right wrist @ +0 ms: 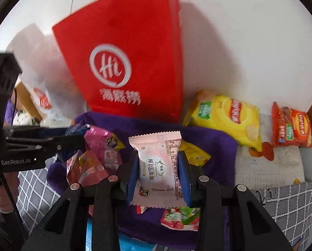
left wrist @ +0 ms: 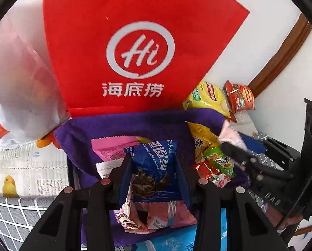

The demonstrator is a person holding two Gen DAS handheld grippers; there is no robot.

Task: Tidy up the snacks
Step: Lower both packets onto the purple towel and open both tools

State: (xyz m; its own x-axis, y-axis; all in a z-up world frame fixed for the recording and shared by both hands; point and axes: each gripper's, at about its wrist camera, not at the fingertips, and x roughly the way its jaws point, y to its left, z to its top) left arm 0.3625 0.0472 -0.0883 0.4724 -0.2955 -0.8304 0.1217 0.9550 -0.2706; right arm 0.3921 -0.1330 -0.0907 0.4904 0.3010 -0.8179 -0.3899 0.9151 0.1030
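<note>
1. Purple cloth [left wrist: 118, 125] carries the loose snack pile, in front of the upright red bag [left wrist: 135, 48] (printed with a white "Hi" logo).
2. Your left gripper [left wrist: 154, 171] has its jaws pinching a blue chocolate chip cookie packet [left wrist: 156, 163] above the pile.
3. Your right gripper [right wrist: 159, 167] has its jaws clamped on a pale pink snack packet [right wrist: 158, 167], also lifted over the cloth.
4. A yellow chip bag [right wrist: 225, 119] and an orange chip bag [right wrist: 292, 127] lie right of the cloth, near the wall.
5. A white plastic bag [left wrist: 15, 87] sits left of the red bag.
</note>
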